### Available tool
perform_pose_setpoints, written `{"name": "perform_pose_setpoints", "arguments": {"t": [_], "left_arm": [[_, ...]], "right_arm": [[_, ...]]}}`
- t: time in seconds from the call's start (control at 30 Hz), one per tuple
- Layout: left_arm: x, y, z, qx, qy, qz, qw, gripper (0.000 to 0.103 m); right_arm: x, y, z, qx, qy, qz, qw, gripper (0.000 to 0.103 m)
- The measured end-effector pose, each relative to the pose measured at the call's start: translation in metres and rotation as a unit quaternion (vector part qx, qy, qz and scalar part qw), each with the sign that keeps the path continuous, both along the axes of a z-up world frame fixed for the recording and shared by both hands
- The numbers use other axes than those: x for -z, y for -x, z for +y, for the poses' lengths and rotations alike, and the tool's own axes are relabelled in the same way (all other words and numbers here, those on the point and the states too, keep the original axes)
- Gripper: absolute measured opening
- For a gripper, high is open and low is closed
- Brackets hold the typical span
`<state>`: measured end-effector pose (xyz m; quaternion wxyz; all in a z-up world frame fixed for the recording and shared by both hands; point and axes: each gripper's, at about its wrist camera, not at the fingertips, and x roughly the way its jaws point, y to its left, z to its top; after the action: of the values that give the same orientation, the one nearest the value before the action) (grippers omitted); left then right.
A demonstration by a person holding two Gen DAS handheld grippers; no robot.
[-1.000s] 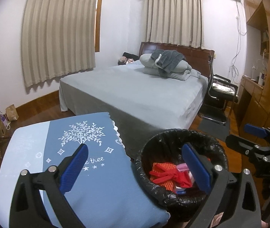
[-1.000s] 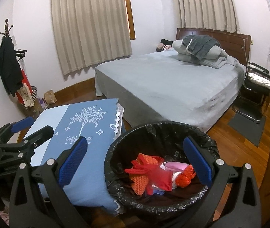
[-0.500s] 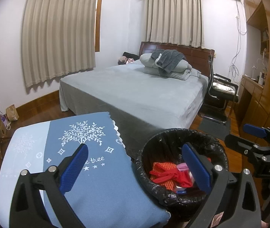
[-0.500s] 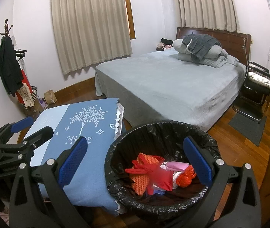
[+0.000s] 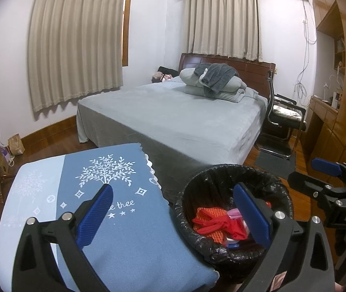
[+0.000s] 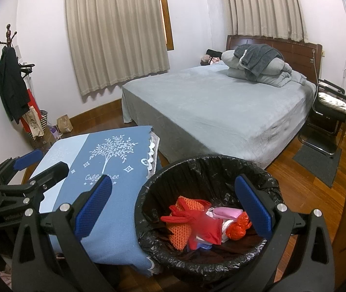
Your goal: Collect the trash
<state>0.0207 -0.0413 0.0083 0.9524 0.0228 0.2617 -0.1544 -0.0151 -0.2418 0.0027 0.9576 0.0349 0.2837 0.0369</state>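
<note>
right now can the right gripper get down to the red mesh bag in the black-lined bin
Probably yes. The right gripper hangs open above the black-lined bin, and the red mesh bag lies on top of the other trash with nothing covering it. The bin mouth looks wider than the fingers' spread.

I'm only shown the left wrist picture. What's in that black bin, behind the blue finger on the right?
Observer: In the right wrist view, a knotted orange-red plastic bag lies in the bin, next to a pink item.
Operator: And the dark thing cut off at my far left edge?
Observer: That's a coat rack with a black garment hanging on it.
Operator: What's the first word on the tablecloth? I can't see it.
Observer: On the blue cloth it starts "Coffe"; the letters after that are partly covered.
</note>
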Motion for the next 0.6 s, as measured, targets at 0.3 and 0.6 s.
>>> {"name": "perform_pose_setpoints", "arguments": {"t": [0.3, 0.6], "left_arm": [[-0.0002, 0.0014, 0.0018, -0.001, 0.000, 0.000, 1.0000, 0.097], [-0.0004, 0.0010, 0.0012, -0.001, -0.001, 0.000, 1.0000, 0.097]], "right_arm": [[0.0012, -0.0010, 0.0031, -0.001, -0.004, 0.001, 1.000, 0.098], [0.0017, -0.0017, 0.0038, -0.001, -0.003, 0.001, 1.000, 0.098]]}}
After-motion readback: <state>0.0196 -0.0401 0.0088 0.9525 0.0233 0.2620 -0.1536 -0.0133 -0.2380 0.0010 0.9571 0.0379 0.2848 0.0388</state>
